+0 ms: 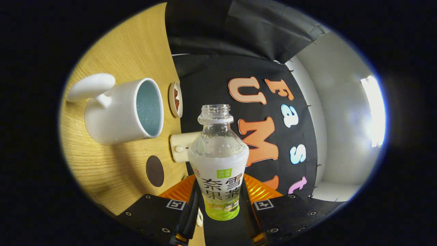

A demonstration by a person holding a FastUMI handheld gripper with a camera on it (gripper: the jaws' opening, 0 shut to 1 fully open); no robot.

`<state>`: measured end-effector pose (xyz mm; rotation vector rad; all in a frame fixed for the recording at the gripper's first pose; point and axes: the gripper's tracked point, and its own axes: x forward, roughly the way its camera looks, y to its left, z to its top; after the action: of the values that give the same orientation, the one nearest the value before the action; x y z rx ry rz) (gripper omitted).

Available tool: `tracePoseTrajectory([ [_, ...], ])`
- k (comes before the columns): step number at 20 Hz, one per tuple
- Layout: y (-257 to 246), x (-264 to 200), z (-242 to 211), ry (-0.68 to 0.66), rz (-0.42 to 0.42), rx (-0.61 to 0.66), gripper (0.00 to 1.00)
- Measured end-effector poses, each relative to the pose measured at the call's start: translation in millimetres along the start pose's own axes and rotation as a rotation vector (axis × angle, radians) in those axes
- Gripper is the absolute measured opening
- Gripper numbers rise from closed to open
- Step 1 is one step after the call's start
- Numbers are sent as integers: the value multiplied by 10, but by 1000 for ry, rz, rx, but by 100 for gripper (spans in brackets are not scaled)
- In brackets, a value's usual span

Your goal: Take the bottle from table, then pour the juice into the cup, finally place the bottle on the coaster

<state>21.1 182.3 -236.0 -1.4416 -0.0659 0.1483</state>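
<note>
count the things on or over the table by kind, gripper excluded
bottle, held between the gripper fingers: 1
cup: 1
round coasters, one patterned, one dark: 2
small cream device: 1
total: 5

Fisheye on the gripper (pixel 220 201), rolled sideways, looking along the jaws, bottle (pixel 219 160) close.

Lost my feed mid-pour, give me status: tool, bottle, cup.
Tool shut on bottle, cap off, rolled sideways to the table. White cup beyond and beside bottle mouth, apart. Nothing between them.
</note>
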Motion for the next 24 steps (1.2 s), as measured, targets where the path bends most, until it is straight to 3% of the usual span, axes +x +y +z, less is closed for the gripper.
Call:
tracePoseTrajectory([
  [10,-58,57,-34,-15,-27,-117,57],
  [24,-105,95,-101,-15,-29,-180,58],
])
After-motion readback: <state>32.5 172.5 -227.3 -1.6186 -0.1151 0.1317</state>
